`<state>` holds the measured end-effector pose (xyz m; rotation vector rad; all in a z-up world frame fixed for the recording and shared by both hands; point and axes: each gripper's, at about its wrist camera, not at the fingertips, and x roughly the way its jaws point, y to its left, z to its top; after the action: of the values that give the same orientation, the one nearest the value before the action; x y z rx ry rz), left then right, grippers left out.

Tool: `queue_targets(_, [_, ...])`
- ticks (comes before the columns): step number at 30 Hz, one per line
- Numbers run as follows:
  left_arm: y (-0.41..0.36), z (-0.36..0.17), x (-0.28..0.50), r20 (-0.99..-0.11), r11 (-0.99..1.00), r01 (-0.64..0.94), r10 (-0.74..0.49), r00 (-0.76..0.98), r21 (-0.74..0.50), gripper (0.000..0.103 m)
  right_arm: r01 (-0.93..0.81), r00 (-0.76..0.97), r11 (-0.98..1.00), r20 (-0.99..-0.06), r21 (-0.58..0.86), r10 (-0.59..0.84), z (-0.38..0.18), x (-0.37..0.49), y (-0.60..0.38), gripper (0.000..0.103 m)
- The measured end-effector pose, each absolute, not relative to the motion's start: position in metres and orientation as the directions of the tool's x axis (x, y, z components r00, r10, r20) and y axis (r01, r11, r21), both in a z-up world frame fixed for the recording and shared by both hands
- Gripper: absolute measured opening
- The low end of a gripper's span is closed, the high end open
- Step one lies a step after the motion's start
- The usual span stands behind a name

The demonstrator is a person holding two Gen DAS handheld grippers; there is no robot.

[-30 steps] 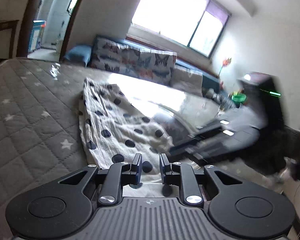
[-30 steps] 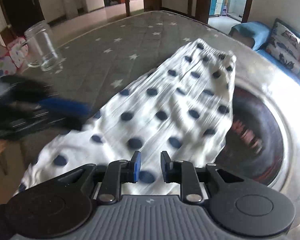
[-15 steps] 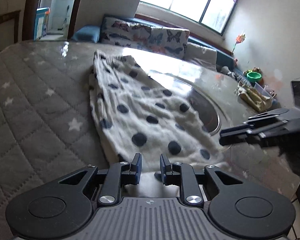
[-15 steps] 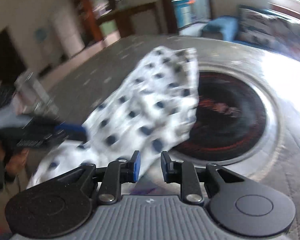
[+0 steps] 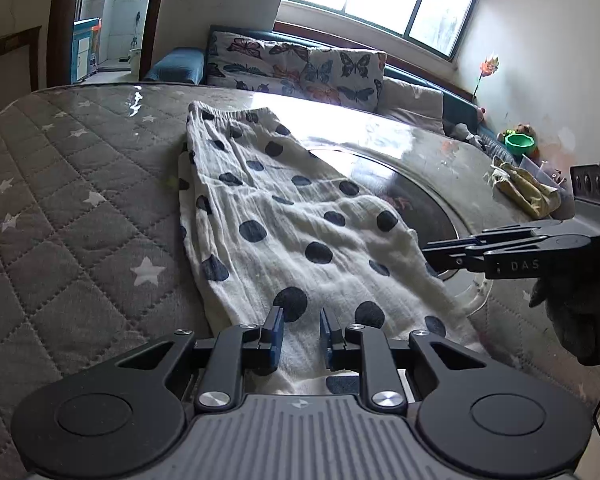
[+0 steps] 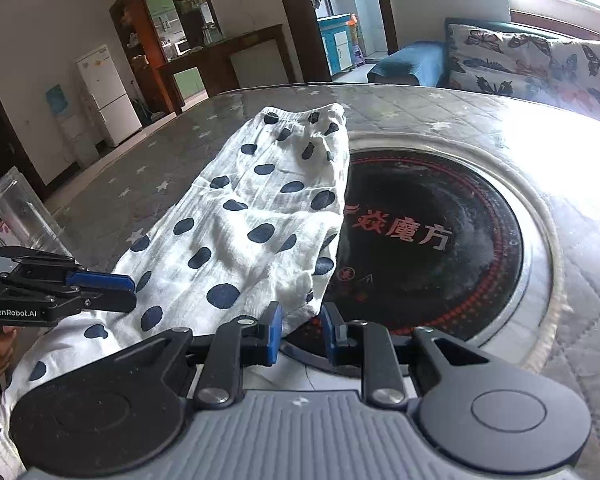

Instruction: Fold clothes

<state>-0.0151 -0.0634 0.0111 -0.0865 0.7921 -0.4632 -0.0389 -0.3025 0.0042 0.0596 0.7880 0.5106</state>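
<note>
Beside the spotted garment [image 6: 252,216], a glass jar [image 6: 20,216] stands.

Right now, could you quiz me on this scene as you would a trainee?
1. True or false: the polka-dot garment lies spread on the quilted table cover.
2. What does the garment's edge partly cover? A) the round black cooktop B) a laptop C) a plate
3. Is the left gripper or the right gripper pinching the fabric?

Key: 1 true; 2 A; 3 neither, both hang open over the near hem, nothing between the pads.
</note>
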Motion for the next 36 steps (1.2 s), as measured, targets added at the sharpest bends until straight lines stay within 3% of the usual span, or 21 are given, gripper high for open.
queue_targets(5, [-0.065,0.010,-0.016,-0.666,0.896,0.373,-0.431,0.609,-0.239,0.024,-0.423,0.598,0.871,-0.646,0.248,0.475,0.001,-0.039,-0.302,0.022])
queue_targets(8, [-0.066,0.010,-0.016,-0.666,0.897,0.373,-0.429,0.610,-0.236,0.024,-0.423,0.599,0.866,-0.635,0.266,0.488,0.000,-0.040,-0.302,0.008])
queue_targets(10, [-0.064,0.012,-0.015,-0.667,0.896,0.377,-0.430,0.608,-0.234,0.024,-0.420,0.608,0.870,-0.631,0.260,0.482,0.001,-0.042,-0.301,0.004])
queue_targets(20, [-0.064,0.010,-0.015,-0.661,0.893,0.389,-0.433,0.613,-0.225,0.024,-0.333,0.735,0.943,-0.632,-0.022,0.245,0.024,-0.062,-0.301,0.003])
queue_targets(27, [-0.064,0.009,-0.015,-0.658,0.893,0.387,-0.434,0.615,-0.229,0.026,-0.401,0.700,0.906,-0.592,0.137,0.399,0.031,-0.057,-0.297,0.003])
queue_targets(36, [-0.055,0.010,-0.017,-0.662,0.903,0.371,-0.415,0.624,-0.217,0.026,-0.430,0.660,0.896,-0.638,0.111,0.396,0.003,-0.045,-0.277,0.003])
